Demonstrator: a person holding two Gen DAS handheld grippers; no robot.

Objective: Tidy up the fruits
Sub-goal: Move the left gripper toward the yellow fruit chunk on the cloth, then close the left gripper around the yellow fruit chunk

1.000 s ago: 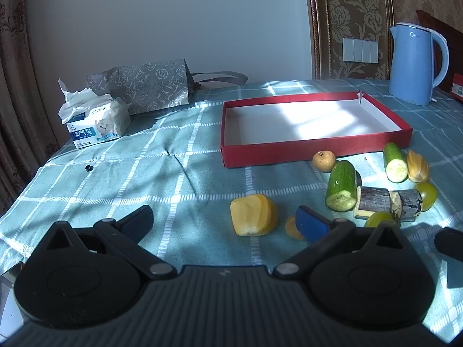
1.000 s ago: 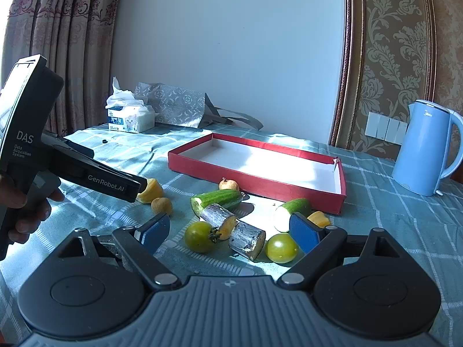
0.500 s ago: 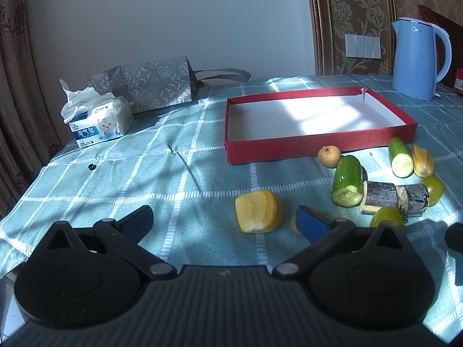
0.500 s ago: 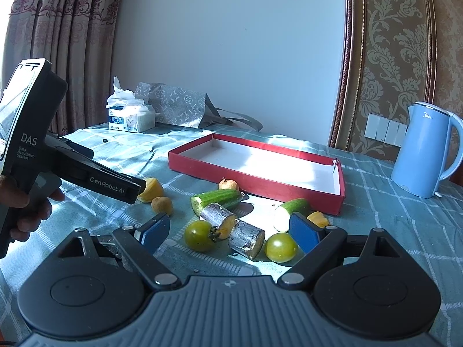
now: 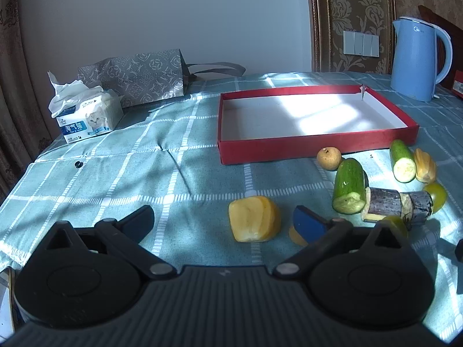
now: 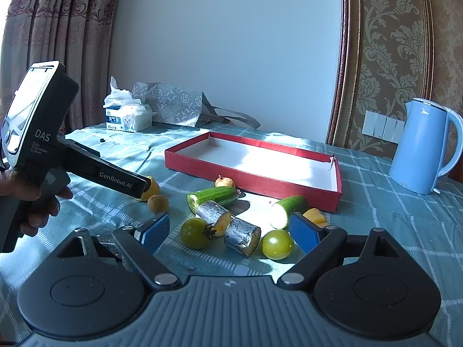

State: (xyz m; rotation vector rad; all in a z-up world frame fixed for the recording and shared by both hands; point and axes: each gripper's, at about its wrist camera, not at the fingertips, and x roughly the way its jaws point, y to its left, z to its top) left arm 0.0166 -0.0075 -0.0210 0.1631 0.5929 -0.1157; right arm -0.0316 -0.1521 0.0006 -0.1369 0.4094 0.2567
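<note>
An empty red tray (image 5: 312,147) (image 6: 254,177) lies on the checked tablecloth. In front of it lie two cucumber halves (image 5: 348,185) (image 5: 401,160), two sugarcane pieces (image 5: 396,204) (image 6: 241,232), two green tomatoes (image 6: 195,233) (image 6: 277,244), small brown fruits (image 5: 329,158) (image 6: 158,203) and yellow fruit pieces (image 5: 254,222) (image 5: 424,164). My left gripper (image 5: 222,221) is open and empty, low over the cloth with the yellow piece between its fingers. My right gripper (image 6: 228,231) is open and empty, just before the tomatoes and sugarcane. The left gripper's body (image 6: 72,162) shows in the right wrist view.
A tissue pack (image 5: 86,115) and a grey patterned bag (image 5: 136,76) sit at the far left. A blue kettle (image 5: 418,57) (image 6: 425,147) stands at the far right. A wall and curtains lie behind the table.
My left gripper has edged forward and rightward toward the yellow fruit piece. My right gripper has barely moved. Both stay open.
</note>
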